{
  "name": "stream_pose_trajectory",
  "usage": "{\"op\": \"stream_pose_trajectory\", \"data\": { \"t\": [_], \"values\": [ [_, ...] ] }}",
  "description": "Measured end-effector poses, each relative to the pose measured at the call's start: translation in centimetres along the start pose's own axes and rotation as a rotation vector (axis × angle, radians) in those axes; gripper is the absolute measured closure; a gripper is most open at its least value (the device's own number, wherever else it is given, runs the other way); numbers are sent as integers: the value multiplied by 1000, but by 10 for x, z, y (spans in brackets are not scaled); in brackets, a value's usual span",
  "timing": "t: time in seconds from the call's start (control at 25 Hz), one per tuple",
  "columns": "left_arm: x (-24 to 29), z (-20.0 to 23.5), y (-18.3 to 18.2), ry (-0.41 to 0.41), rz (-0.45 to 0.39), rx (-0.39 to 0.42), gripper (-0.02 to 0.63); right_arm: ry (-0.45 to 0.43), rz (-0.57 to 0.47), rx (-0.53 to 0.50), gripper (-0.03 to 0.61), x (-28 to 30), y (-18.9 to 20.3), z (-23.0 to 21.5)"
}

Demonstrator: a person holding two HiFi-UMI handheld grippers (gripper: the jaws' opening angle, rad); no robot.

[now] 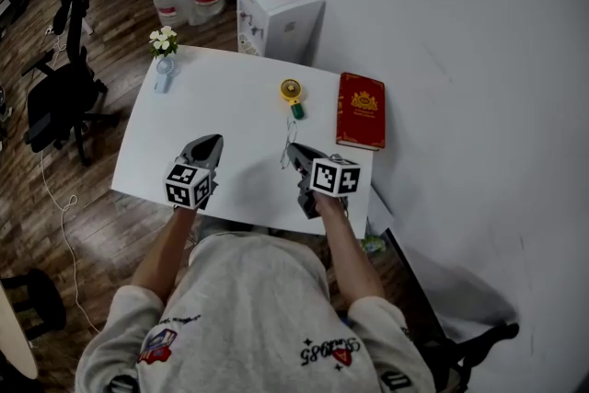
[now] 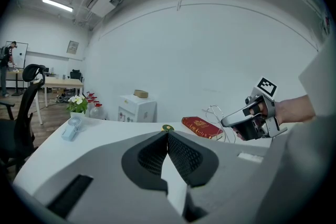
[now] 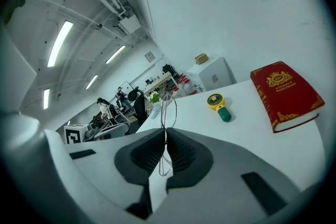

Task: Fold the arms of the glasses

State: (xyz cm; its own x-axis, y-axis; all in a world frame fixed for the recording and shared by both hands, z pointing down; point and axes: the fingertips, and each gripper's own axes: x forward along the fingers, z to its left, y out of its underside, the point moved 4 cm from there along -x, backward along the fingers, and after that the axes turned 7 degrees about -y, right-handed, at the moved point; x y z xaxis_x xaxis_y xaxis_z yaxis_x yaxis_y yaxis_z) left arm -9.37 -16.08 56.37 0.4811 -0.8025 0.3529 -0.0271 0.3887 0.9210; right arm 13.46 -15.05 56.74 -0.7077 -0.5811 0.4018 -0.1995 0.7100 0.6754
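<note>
Thin wire-framed glasses (image 1: 289, 143) hang above the white table (image 1: 230, 97), pinched in my right gripper (image 1: 294, 152). In the right gripper view the jaws (image 3: 166, 131) are shut on the wire frame (image 3: 168, 107), which sticks up past the tips and also runs down between the pads. My left gripper (image 1: 214, 143) hovers to the left of it, apart from the glasses. Its jaws (image 2: 167, 132) are shut with nothing between them. The left gripper view shows the right gripper (image 2: 242, 118) and the glasses (image 2: 216, 113) at the right.
A red book (image 1: 361, 109) lies at the table's right edge. A yellow hand fan (image 1: 292, 94) lies mid-table, and a small blue fan (image 1: 164, 75) and white flowers (image 1: 164, 40) sit at the far left corner. Behind are a white cabinet (image 1: 279, 14) and an office chair (image 1: 63, 92).
</note>
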Motion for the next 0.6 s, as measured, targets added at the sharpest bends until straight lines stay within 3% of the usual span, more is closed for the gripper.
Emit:
{"op": "stream_pose_trajectory", "data": {
  "t": [0.6],
  "values": [
    [-15, -1, 12, 5, 17, -10, 609, 1, -6, -25, 562, -5, 10, 15]
  ]
}}
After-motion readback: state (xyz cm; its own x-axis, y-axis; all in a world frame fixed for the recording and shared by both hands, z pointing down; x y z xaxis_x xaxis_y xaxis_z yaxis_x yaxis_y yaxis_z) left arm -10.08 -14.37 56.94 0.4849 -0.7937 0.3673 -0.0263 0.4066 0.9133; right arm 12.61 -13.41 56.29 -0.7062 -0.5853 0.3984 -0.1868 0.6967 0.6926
